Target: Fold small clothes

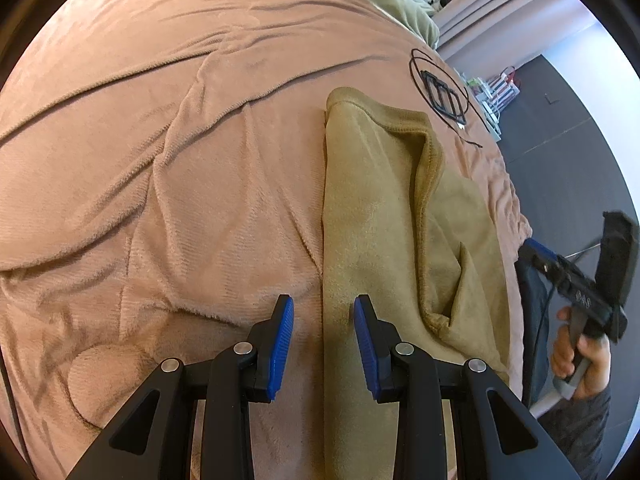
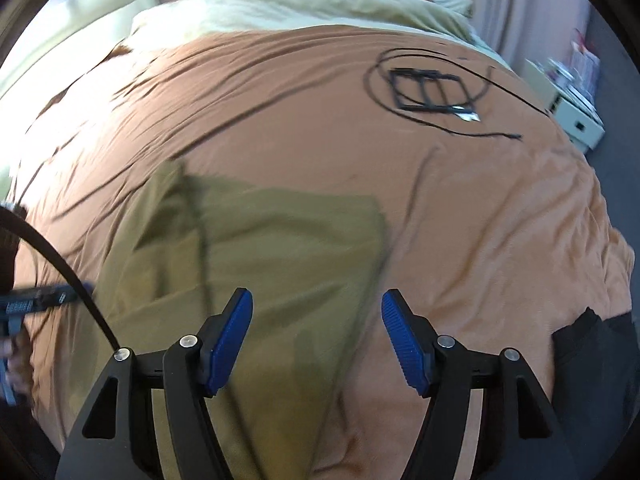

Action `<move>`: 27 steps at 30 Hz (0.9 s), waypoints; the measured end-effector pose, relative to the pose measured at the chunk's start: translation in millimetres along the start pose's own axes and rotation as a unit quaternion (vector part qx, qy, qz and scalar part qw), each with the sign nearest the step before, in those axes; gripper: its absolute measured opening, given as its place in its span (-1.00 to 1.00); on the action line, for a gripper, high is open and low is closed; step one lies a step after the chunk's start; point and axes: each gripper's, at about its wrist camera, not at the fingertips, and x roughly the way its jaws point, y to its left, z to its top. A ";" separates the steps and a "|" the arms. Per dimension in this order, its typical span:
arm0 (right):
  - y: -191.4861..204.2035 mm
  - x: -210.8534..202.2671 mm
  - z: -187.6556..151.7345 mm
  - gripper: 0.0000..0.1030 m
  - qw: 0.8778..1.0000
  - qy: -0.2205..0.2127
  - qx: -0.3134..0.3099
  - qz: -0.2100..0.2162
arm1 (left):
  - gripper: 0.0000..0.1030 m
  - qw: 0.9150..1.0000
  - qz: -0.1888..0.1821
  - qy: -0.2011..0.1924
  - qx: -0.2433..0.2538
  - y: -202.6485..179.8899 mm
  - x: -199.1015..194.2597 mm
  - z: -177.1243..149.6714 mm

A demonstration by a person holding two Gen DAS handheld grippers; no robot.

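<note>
Both grippers share one build: the left gripper (image 1: pixel 324 344) and right gripper (image 2: pixel 317 338) have matte black linkage arms with triangular cut-outs, round silver pivot screws, and ribbed blue pads (image 1: pixel 283 346). At the right edge, a bare-skinned hand (image 1: pixel 580 356) shows above what seems a dark grey sleeve.

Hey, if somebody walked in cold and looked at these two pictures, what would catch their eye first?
Probably the olive-tan garment, lying partly folded on the pinkish-brown blanket that covers the bed. Next, the blue-padded left hand-held gripper, open low over the garment's left edge, and the right hand-held gripper, open above the garment's near part. Farther back on the blanket lies a coiled black cable.
</note>
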 end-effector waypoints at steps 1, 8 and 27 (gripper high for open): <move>2.6 -4.9 -0.9 0.29 1.000 0.003 -0.009 0.001 | -0.36 1.000 -0.002 0.001 -0.001 -0.2 0.7 0.2; 48.2 -35.8 -20.2 0.34 0.996 -0.003 -0.094 -0.006 | -0.36 1.000 -0.004 0.007 0.006 -5.2 8.6 0.4; 129.6 -19.5 -53.7 -0.22 0.976 0.037 -0.216 0.002 | -0.58 0.999 -0.017 0.028 0.025 -15.2 20.3 -5.4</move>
